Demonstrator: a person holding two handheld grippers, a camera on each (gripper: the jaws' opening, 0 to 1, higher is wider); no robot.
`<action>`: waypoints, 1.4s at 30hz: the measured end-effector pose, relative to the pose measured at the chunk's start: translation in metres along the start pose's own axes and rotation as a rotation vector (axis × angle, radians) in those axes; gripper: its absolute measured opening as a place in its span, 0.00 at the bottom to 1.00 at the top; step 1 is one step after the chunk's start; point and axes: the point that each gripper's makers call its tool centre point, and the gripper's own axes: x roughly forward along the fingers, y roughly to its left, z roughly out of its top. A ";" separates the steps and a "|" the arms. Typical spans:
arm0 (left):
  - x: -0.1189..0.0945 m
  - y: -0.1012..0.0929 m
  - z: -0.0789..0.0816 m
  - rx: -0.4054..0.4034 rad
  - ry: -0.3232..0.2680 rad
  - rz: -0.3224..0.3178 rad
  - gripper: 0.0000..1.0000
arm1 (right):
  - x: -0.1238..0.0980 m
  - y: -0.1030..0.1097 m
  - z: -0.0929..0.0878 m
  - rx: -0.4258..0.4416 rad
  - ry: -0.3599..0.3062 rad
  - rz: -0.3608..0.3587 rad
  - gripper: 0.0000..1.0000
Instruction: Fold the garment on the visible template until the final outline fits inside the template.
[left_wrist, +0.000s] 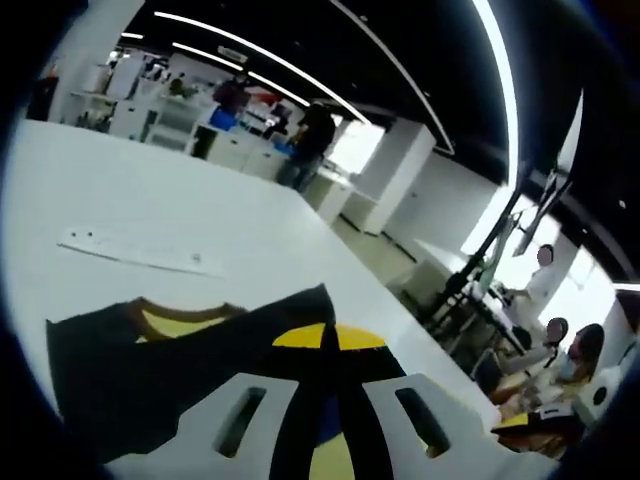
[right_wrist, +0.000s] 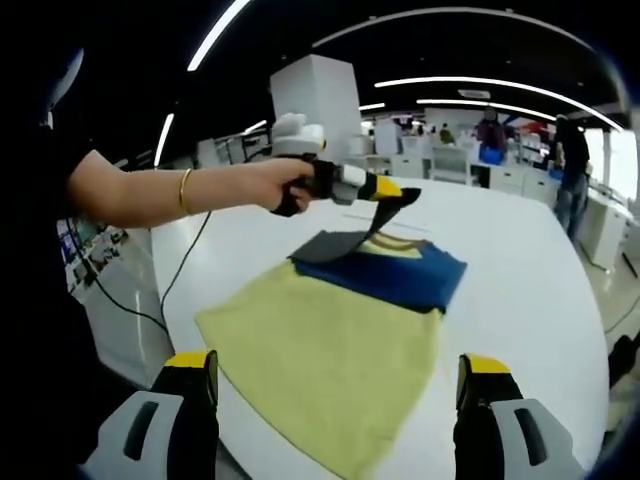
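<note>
A dark blue garment (right_wrist: 400, 272) with a yellow collar (right_wrist: 395, 243) lies on the far end of a yellow-green sheet (right_wrist: 320, 360) spread on the white table (right_wrist: 520, 290). My left gripper (right_wrist: 390, 195), held out by a person's arm (right_wrist: 150, 190), is shut on a flap of the garment and lifts it above the rest. In the left gripper view the jaws (left_wrist: 330, 340) are pinched together on the dark cloth (left_wrist: 160, 370), and the yellow collar (left_wrist: 175, 318) shows behind it. My right gripper (right_wrist: 338, 365) hovers over the near edge of the sheet, open and holding nothing.
A white flat strip (left_wrist: 140, 250) lies on the table beyond the garment. A cable (right_wrist: 170, 280) hangs off the table's left edge. Several people (left_wrist: 312, 135) stand or sit at benches and desks in the background.
</note>
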 end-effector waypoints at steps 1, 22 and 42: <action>0.002 -0.001 -0.002 0.002 0.004 -0.004 0.00 | 0.000 0.000 0.000 0.001 0.000 0.000 0.99; 0.046 -0.020 -0.059 0.018 0.125 -0.017 0.00 | 0.002 -0.011 -0.011 0.020 0.019 -0.011 0.98; 0.042 -0.035 -0.075 0.184 0.150 -0.132 0.38 | 0.004 -0.009 -0.010 0.020 0.015 0.004 0.99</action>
